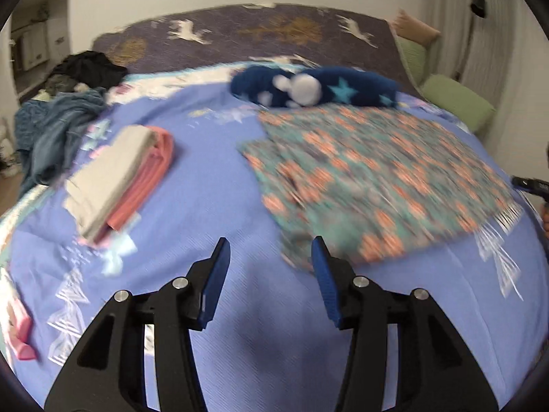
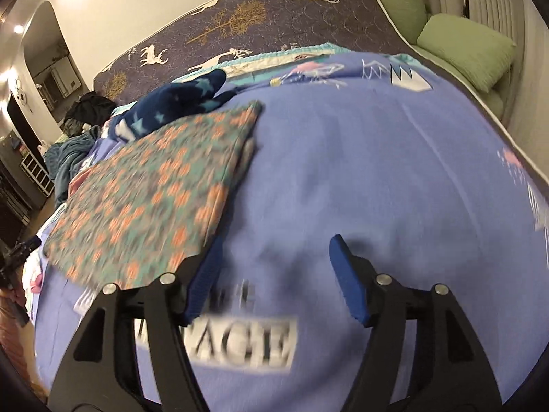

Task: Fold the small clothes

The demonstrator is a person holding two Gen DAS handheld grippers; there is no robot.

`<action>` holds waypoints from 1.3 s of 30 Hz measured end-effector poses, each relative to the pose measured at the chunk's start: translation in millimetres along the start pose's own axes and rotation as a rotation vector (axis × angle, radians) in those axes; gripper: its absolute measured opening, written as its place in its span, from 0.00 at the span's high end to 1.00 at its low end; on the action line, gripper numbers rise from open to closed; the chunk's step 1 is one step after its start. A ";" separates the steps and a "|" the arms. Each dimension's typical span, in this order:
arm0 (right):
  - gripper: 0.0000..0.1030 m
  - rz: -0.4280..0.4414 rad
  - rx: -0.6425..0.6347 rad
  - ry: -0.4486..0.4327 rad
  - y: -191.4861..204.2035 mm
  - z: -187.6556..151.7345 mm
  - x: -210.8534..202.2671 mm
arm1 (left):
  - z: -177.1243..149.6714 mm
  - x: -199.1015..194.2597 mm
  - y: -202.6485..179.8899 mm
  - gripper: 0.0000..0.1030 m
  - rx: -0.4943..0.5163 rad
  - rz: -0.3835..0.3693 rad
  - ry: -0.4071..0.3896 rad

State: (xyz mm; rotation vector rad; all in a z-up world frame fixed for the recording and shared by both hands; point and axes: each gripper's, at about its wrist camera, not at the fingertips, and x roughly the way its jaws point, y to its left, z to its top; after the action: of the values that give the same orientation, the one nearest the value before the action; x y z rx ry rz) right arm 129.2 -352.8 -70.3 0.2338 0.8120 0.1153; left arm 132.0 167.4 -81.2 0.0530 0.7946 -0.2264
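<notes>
Bedspread carries everything. Only the left view shows the folded stack near the bed's left edge; only the right view shows blurred lettering ending "AGE". Patterned cloth lies flat mid-bed. Left gripper and right gripper both gape, holding nothing.

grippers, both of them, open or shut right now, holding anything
Left gripper: open, holding nothing, over the blue bedspread.
Right gripper: open, holding nothing, beside the patterned cloth.
</notes>
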 end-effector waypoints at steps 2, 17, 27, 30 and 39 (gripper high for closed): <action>0.32 0.006 -0.015 0.003 6.8 -8.7 -5.7 | -5.4 7.6 -10.0 0.51 0.026 0.006 0.021; 0.31 0.108 0.105 0.033 10.4 -47.2 -38.2 | -21.0 -25.8 0.3 0.62 -0.214 -0.067 0.005; 0.15 0.351 0.399 0.134 19.9 -33.4 14.6 | -9.3 50.5 21.0 0.53 -0.708 -0.410 0.049; 0.14 0.331 0.454 0.112 25.6 -17.4 32.4 | -6.9 70.8 29.9 0.88 -0.796 -0.414 0.062; 0.91 0.345 0.456 0.011 18.8 3.1 -10.5 | 15.5 2.0 14.5 0.93 -0.709 -0.427 -0.066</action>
State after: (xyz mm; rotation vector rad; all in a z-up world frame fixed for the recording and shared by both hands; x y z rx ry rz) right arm 124.1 -337.2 -56.1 0.8047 0.7958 0.2551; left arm 147.4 179.1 -72.4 -0.7945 0.7777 -0.3358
